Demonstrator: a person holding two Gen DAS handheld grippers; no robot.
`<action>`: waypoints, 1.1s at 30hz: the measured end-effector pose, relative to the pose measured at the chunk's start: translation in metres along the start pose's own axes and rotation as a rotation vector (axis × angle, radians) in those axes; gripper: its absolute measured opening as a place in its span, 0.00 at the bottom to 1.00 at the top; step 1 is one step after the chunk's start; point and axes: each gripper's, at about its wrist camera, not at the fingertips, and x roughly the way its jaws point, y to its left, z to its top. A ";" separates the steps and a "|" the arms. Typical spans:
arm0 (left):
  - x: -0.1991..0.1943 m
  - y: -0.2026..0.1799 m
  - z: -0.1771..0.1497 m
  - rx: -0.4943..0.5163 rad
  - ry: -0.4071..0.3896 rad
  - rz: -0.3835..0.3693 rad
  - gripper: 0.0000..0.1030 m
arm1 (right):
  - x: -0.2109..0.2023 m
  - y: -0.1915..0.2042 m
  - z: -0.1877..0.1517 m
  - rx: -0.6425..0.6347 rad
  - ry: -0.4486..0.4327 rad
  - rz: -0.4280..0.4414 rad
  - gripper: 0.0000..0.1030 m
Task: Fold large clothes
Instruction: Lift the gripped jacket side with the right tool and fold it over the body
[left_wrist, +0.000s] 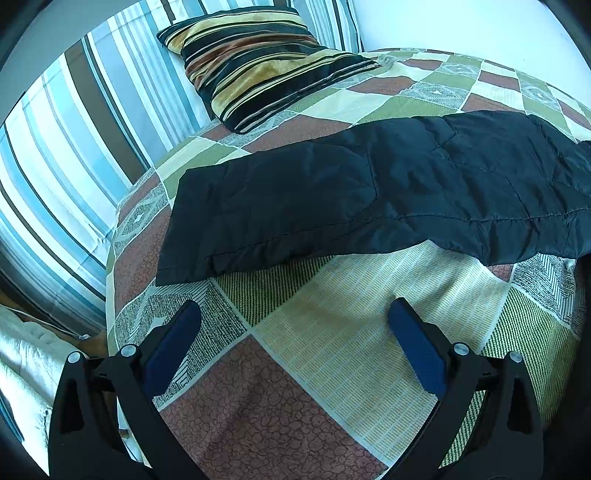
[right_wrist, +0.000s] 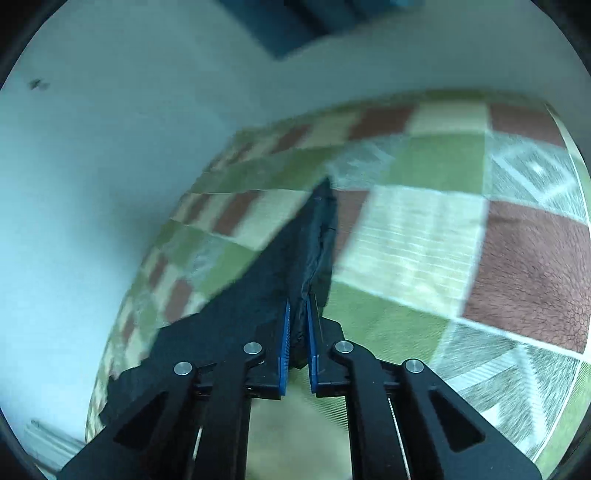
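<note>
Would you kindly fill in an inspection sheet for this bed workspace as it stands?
Surface: patchwork bedspread, smooth near the left tool.
Job's things: black quilted garment laid across the bed.
Clutter: striped cushion at the head end.
Grippers: left tool open, above the bedspread, holding nothing; right tool shut on a fold of the garment.
Cables: nothing seen.
Surroundings: striped curtain; pale wall.

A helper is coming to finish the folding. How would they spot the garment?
Find the bed with the patchwork bedspread and a striped cushion. The black quilted garment lies across it, the only plain dark piece there, one end pinched in the right gripper.
</note>
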 end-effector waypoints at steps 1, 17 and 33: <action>0.000 0.000 0.000 0.000 -0.001 0.001 0.98 | -0.004 0.017 -0.002 -0.034 -0.004 0.026 0.07; 0.004 0.007 -0.001 -0.039 0.019 -0.054 0.98 | 0.005 0.273 -0.123 -0.495 0.146 0.359 0.04; 0.008 0.013 -0.002 -0.068 0.033 -0.094 0.98 | 0.026 0.386 -0.309 -0.758 0.429 0.507 0.03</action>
